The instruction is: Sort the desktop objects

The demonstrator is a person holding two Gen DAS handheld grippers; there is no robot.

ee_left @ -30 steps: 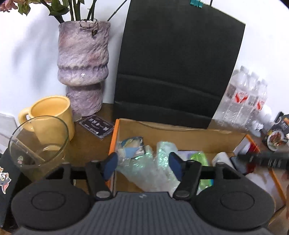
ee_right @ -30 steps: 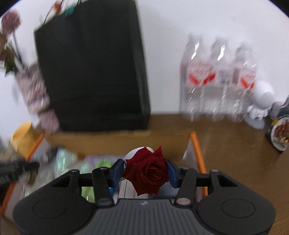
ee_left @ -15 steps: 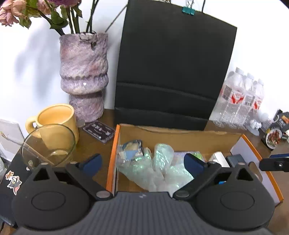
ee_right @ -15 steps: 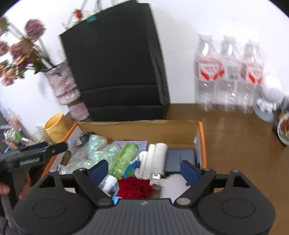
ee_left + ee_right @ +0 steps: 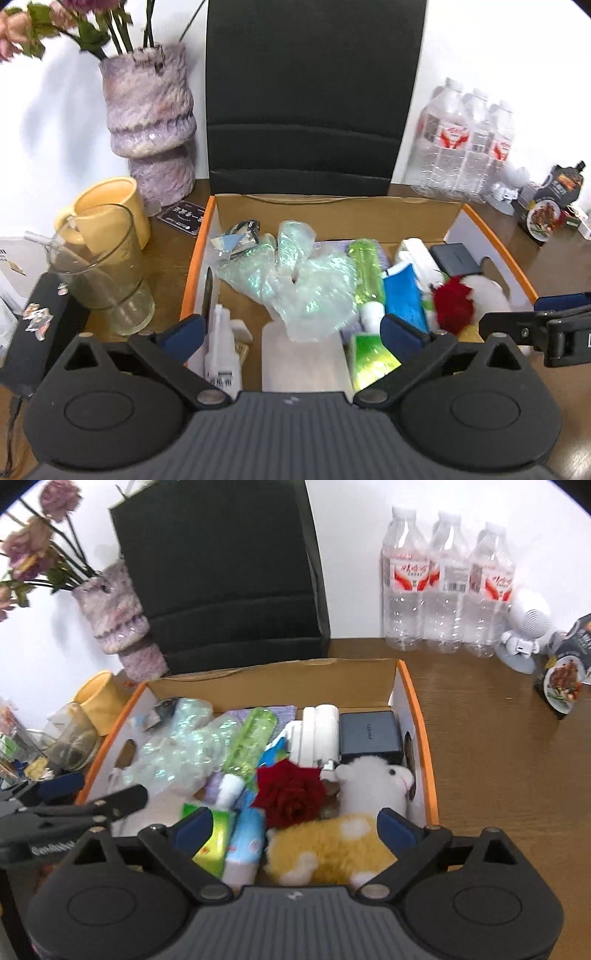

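Both tongs stand wide apart, nothing between the jaws. Left gripper (image 5: 291, 328) hangs over the near edge of the box (image 5: 495, 240), above the crinkled plastic (image 5: 295, 284); its jaws have just been opening and hold nothing. Right gripper (image 5: 295, 825) hangs over the box's right half, above the yellow plush (image 5: 332, 849); its jaws have also just been opening, with nothing pressed between the pads.

Rose (image 5: 290, 792) lies loose in the box, dead ahead of the right gripper and just beyond its fingertips, touching the white plush (image 5: 373, 779) on one side and the blue tube (image 5: 245, 845) on the other. From the left wrist view the rose (image 5: 452, 302) sits off to the right, outside the left gripper's span, close by the other gripper's finger. So the right hand is plainly the nearer to it.

Judgement: this drop looks done, and the next thing to sort must come from the desk. Mug (image 5: 107, 206) and glass (image 5: 99, 266) stand upright to the left of the box, just beside each other, nearer the left hand. Bottles (image 5: 447, 587) stand upright at the back right, well apart from the box, nearer the right hand. Which goes next cannot be told.
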